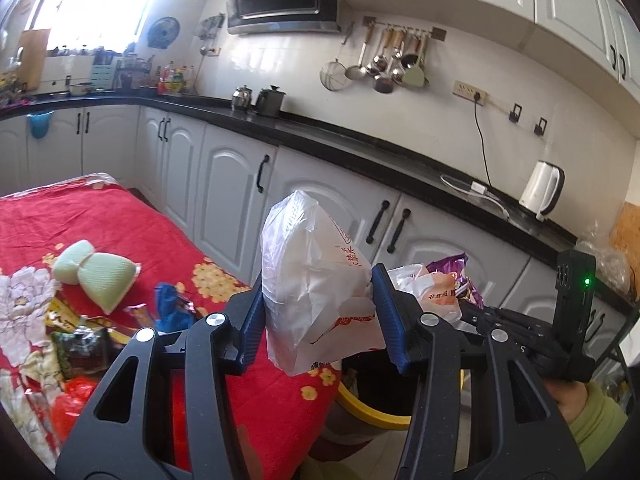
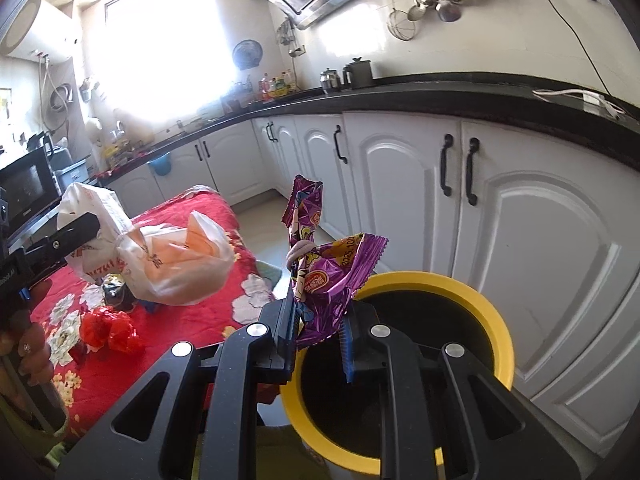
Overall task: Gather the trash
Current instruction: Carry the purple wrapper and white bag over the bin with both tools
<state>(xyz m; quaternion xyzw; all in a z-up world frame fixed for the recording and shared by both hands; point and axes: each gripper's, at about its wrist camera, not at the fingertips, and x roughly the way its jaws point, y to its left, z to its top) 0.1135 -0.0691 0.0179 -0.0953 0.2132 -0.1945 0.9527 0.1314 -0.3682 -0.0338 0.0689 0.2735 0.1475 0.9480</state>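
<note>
Both hands are loaded and we're at the drop step. The right gripper (image 2: 320, 332) pinches a purple snack wrapper (image 2: 324, 276) right over the yellow-rimmed bin (image 2: 484, 308); the left gripper (image 1: 318, 316) squeezes a white plastic bag (image 1: 316, 280) by the red tablecloth (image 1: 132, 224) edge. Next I'd spread the right jaws, then swing the bag over.

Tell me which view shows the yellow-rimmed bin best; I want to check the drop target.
The right wrist view: the yellow-rimmed bin shows most of its rim and dark inside, just beyond the right gripper holding the purple wrapper. The left wrist view shows only a sliver of rim below the gripper.
</note>
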